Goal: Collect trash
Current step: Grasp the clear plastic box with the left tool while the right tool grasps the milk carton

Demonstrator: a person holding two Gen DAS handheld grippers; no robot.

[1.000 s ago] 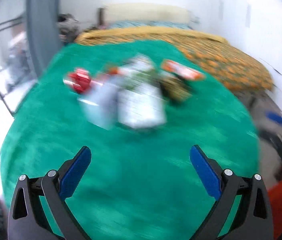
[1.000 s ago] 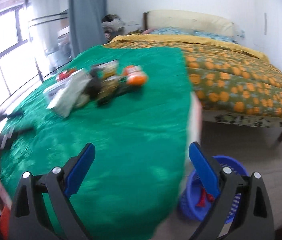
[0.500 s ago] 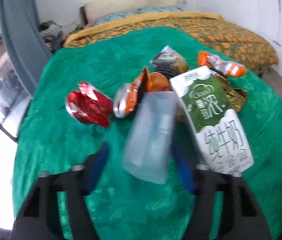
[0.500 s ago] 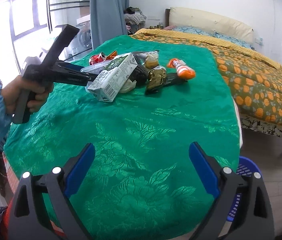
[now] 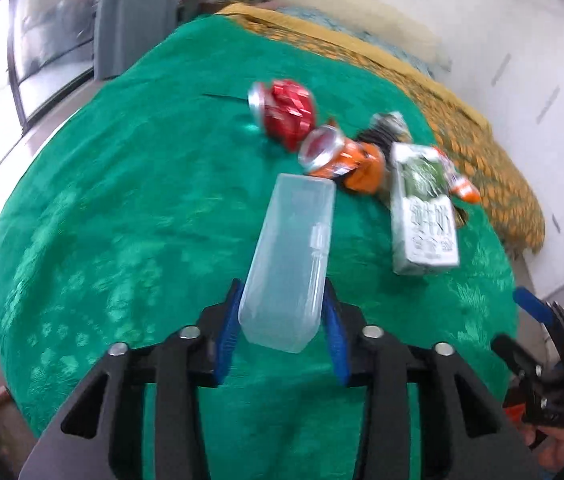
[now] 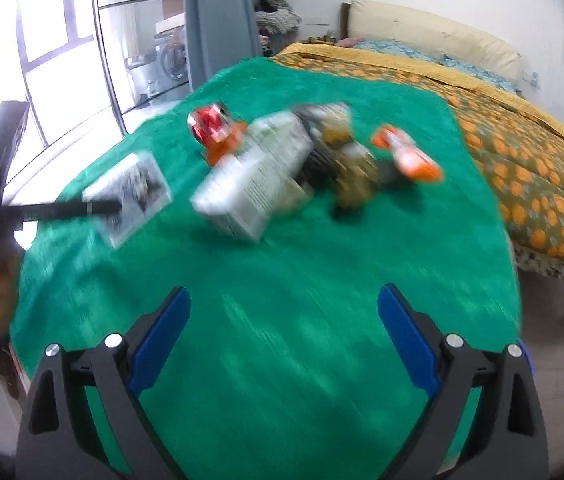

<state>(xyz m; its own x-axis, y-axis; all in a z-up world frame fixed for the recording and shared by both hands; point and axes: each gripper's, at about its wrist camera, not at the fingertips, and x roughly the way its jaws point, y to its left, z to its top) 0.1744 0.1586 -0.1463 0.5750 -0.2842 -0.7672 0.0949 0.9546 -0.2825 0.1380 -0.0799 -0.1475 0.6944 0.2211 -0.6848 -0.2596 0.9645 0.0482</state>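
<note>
The trash here is a clear plastic container (image 5: 288,264) pinched between the blue fingers (image 5: 228,334) of the left gripper (image 5: 282,332), while the rest of the litter lies clustered on the green-covered table (image 5: 122,184): a crushed red can (image 5: 288,112), an orange can (image 5: 338,156), a milk carton (image 5: 424,208) and an orange wrapper (image 6: 406,154) at the far side of the heap. The container's long axis runs straight forward from the left fingers, its near end gripped and its far end pointing toward the orange can, just short of it; from the right wrist view it appears lifted off the cloth, though blur makes the gap hard to judge. The right gripper (image 6: 284,336) hangs over bare cloth with its fingers spread wide and nothing between them, and the carton lies ahead of it, slightly left, its long axis angled toward the camera. The right hand seems the freer one for the pile, with the carton as its nearest piece. No bin shows clearly in either view, so where the held container must go cannot be told.
</note>
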